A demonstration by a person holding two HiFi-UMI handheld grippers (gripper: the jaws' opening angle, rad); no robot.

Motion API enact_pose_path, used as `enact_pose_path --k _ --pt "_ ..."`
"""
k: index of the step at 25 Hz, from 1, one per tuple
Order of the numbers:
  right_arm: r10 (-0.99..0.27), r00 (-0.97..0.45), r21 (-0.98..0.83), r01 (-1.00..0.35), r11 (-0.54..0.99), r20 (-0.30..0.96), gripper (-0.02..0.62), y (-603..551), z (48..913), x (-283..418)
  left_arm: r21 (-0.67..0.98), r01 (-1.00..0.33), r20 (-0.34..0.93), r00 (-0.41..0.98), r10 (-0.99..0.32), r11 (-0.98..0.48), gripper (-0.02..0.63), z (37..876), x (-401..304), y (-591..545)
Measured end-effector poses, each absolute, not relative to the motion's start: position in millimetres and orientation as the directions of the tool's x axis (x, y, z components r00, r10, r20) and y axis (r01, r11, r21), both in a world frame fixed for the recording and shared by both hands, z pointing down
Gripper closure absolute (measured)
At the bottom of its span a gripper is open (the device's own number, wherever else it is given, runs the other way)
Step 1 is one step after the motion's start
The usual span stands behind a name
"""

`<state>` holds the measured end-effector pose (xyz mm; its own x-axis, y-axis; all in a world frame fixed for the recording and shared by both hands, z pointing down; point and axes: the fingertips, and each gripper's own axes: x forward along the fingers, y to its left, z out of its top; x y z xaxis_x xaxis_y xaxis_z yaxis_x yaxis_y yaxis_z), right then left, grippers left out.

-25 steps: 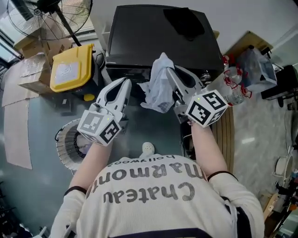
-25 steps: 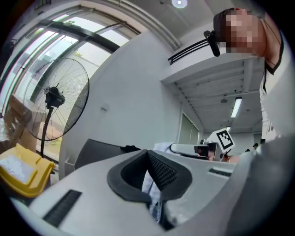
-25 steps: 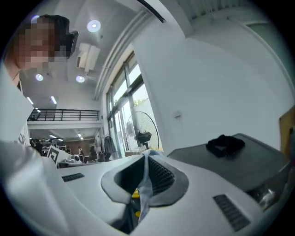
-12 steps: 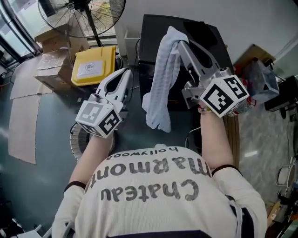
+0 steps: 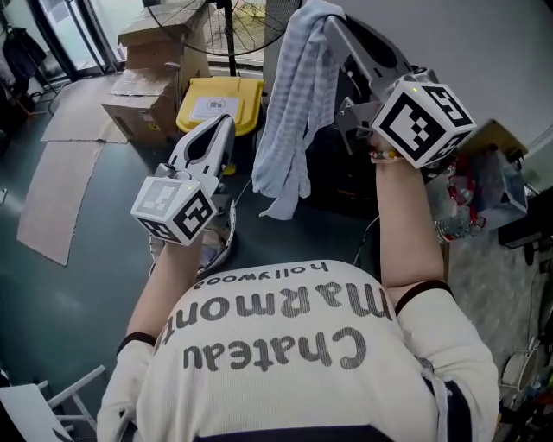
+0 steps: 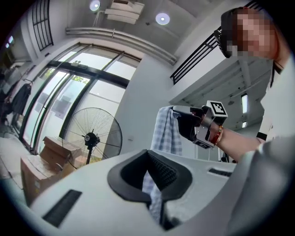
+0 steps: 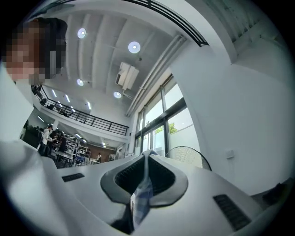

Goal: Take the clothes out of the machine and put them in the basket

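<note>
My right gripper is raised high in the head view and shut on a light blue checked cloth, which hangs down long in front of the black machine. In the right gripper view a fold of the cloth is pinched between the jaws of the right gripper. My left gripper is lower and to the left, apart from the cloth, its fingers together and empty. The left gripper view looks past the left gripper at the hanging cloth. The white basket shows only as a rim under my left arm.
A yellow bin lid and cardboard boxes stand left of the machine, with a pedestal fan behind them. Flat cardboard lies on the floor at the left. A plastic bag with bottles sits at the right.
Both grippers have risen. The right one has lifted the cloth away from the machine's front, and the cloth has unfurled from a bunch into a long hanging strip. The left gripper moved left.
</note>
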<state>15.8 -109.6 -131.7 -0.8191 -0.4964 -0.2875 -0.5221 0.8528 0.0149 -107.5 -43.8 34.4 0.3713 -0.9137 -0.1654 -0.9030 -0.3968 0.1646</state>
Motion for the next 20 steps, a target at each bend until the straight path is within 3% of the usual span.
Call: enact_pose_path --k 20 --pt "-0.005 -0.973 0.089 -0.026 0.996 -0.229 0.548 36.9 -135.2 -278.6 0.199 -0.974 -0.15 -0.138 -0.979 0.107 0.598 57.3 -319.1 143.4"
